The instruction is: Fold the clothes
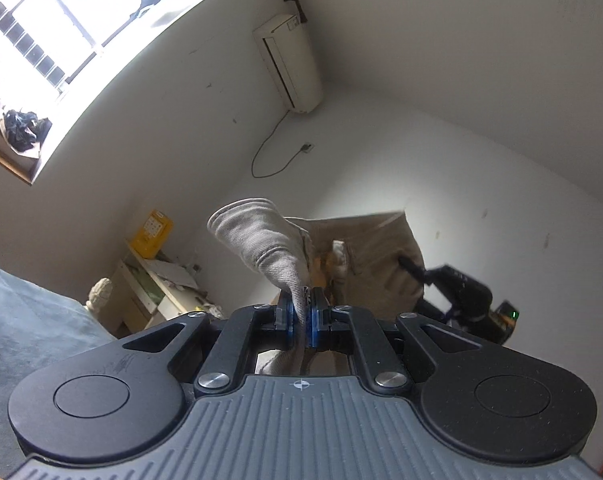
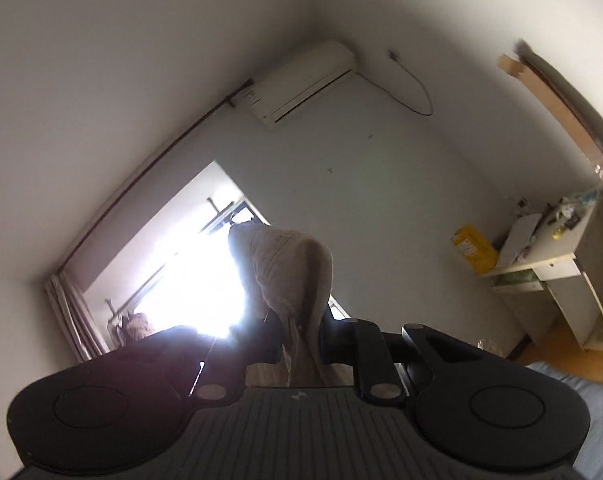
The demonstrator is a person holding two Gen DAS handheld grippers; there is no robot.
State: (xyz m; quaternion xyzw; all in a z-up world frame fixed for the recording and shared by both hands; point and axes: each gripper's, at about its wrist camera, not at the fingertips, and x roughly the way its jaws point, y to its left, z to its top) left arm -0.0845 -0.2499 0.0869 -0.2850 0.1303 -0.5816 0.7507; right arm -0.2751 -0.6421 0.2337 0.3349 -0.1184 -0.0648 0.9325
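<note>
A: Up in the air, well above the bed [image 1: 29, 320], our left gripper [image 1: 300, 312] is pressed tight on a fold of the beige garment [image 1: 261, 240]. The blue pads [image 1: 287, 312] show on either side of the cloth with no gap left between them.

B: And the cloth rises past the fingertips in a ribbed bunch, then hangs back down behind. In the left wrist view we can see our right gripper [image 1: 411, 264] too, dark, touching the far edge of the same garment.

A: From the right wrist view, that gripper [image 2: 301, 340] is pinching the garment [image 2: 293, 272] as well; the fabric fills the narrow space between the fingers and humps up above them against the bright window [image 2: 189, 280].

B: So the garment is held up between us, clear of the bed. The air conditioner [image 2: 301, 80] sits high on the wall, and the desk [image 2: 541, 268] stands at the right with a yellow box [image 2: 473, 252] at its left edge.
</note>
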